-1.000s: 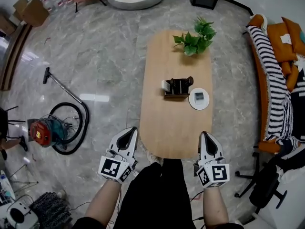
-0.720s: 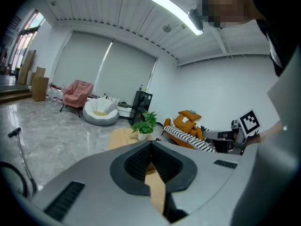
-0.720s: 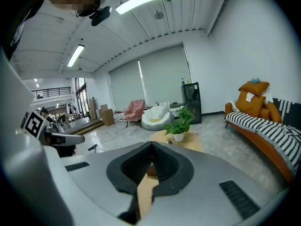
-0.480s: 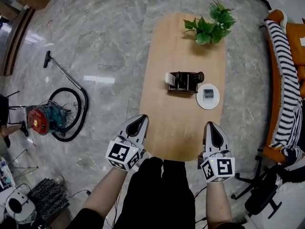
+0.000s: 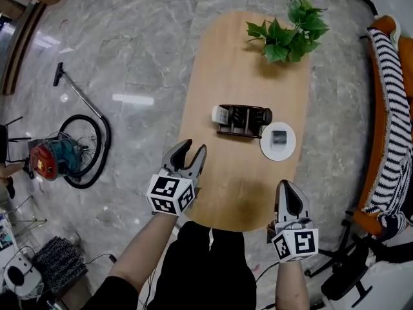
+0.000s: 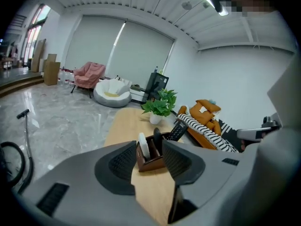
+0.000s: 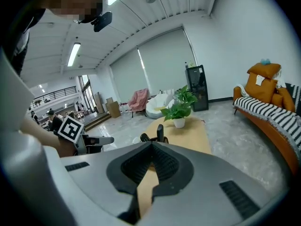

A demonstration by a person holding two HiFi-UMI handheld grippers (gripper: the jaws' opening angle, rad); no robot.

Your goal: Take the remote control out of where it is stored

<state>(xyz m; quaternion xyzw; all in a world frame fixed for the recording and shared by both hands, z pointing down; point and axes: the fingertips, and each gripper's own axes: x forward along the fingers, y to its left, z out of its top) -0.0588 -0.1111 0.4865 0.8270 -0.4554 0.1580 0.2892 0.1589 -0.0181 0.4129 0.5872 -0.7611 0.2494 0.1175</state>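
Since a second ago, my left gripper [image 5: 192,151] has pushed forward over the table's [image 5: 245,196] near edge. Its jaws are opening with nothing between them. The right gripper [image 5: 288,187] hangs back at that edge.

Head view: the wooden holder [image 5: 242,123] lies ahead and right of the left gripper, its long axis across the table.

Left gripper view: the holder is dead ahead through the gap, well apart. The black remote control [image 6: 178,130] leans out rightward.

Right gripper view: jaws pinched together, empty.

I judge the left nearer.
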